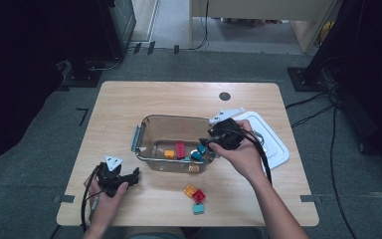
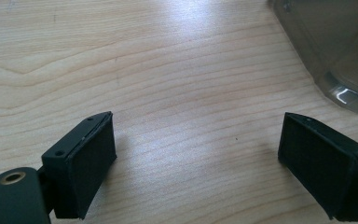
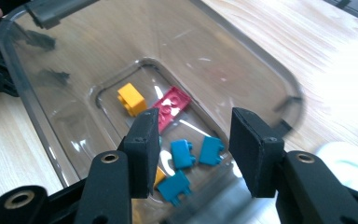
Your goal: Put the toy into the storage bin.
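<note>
Right gripper hangs over the near right end of the clear plastic container, jaws parted about halfway with nothing between them; through the gap I see the bin floor, so I read this as just after a drop. In the bin: a yellow brick, a red plate brick and three teal bricks, with another yellow piece partly hidden behind my left pad. Left gripper rests low over bare desk near the container's left corner, jaws wide apart and empty. Three bricks are left on the desk in front of the bin: a yellow-orange one, a red one and a teal one, touching or nearly so in a tight cluster. The white lid lies to the right of the bin, partly under my right hand. Next step as I judge it: lift clear of the rim before moving back, otherwise the near wall catches a jaw. Go for the teal brick first, since it sits at the outer end and leaves room for both pads. Come straight down, square the pads on two flat sides rather than the studs, and close only when both pads are level with the brick. Risk: nudging the red one aside while closing. Keep the left gripper parked, or use it to steady the bin.
</note>
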Demonstrator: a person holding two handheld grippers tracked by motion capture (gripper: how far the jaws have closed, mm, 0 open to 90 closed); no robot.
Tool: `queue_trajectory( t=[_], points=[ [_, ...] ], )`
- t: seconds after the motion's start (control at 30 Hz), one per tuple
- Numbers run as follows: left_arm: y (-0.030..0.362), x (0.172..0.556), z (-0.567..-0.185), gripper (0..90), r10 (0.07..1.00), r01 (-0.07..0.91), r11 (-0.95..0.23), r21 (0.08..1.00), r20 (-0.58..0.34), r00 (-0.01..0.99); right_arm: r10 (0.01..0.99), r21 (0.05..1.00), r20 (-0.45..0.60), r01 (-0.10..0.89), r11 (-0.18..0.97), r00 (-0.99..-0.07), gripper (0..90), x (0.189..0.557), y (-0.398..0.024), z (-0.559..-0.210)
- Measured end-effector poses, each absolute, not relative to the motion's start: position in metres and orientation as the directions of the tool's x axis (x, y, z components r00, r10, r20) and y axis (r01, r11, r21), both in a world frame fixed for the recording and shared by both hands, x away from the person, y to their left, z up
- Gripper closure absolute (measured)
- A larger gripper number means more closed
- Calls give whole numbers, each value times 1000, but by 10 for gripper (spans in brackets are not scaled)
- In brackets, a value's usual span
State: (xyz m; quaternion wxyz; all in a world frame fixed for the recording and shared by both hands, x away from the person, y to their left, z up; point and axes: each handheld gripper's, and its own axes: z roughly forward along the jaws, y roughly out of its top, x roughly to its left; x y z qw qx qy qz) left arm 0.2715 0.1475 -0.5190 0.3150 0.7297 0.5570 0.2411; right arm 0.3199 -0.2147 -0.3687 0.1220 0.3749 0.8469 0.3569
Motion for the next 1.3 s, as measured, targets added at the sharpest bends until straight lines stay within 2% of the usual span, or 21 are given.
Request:
queue_trajectory(
  t=[0.33, 0.7, 0.97, 1.3],
  points=[
    [147, 272, -519, 108, 965, 660, -181, 729, 1, 263, 786, 706, 51, 579, 408, -616, 566, 317, -257, -371],
    [147, 272, -519, 108, 965, 661, -179, 729, 0, 262, 816, 684, 93, 632, 364, -570, 564, 302, -290, -396],
    [148, 271, -519, 108, 964, 662, -182, 727, 1, 264, 802, 667, 125, 648, 368, -584, 561, 281, -285, -424],
    [148, 271, -519, 108, 964, 662, -183, 727, 1, 265, 760, 656, 181, 652, 380, -625, 558, 248, -257, -461]
  ],
)
